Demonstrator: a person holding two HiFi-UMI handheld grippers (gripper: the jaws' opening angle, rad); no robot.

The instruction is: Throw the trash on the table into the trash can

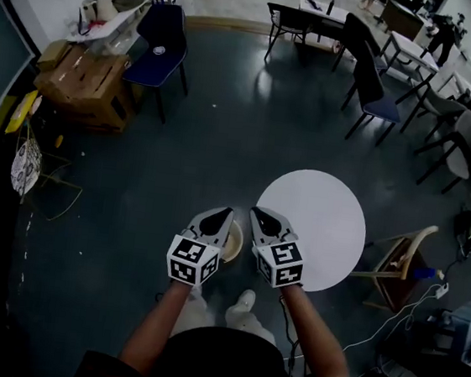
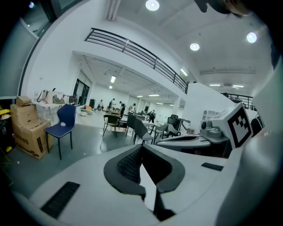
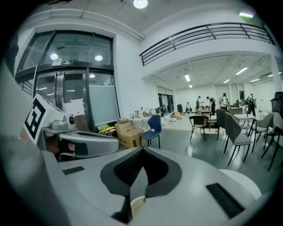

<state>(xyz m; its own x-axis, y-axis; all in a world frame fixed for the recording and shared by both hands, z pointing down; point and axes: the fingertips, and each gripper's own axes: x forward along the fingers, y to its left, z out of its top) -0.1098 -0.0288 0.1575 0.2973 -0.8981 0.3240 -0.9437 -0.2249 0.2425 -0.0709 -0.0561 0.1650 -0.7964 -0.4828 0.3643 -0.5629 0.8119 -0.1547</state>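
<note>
Both clenched empty: left gripper [image 1: 224, 214] and right gripper [image 1: 258, 213], near a round white table [image 1: 324, 223] and latticed beige bin [image 1: 234, 244]

A white table [image 1: 316, 226] is set on the dark floor [image 1: 189, 153]; a bin [image 1: 235, 243] is seen just left of it; a wooden chair [image 1: 399, 251] is stood at its right; boxes [image 1: 86, 86] and a blue chair [image 1: 161, 44] are found well beyond it.

Round white table [image 1: 324, 227] stands just beside the cream trash can [image 1: 234, 242] (partly hidden).
</note>
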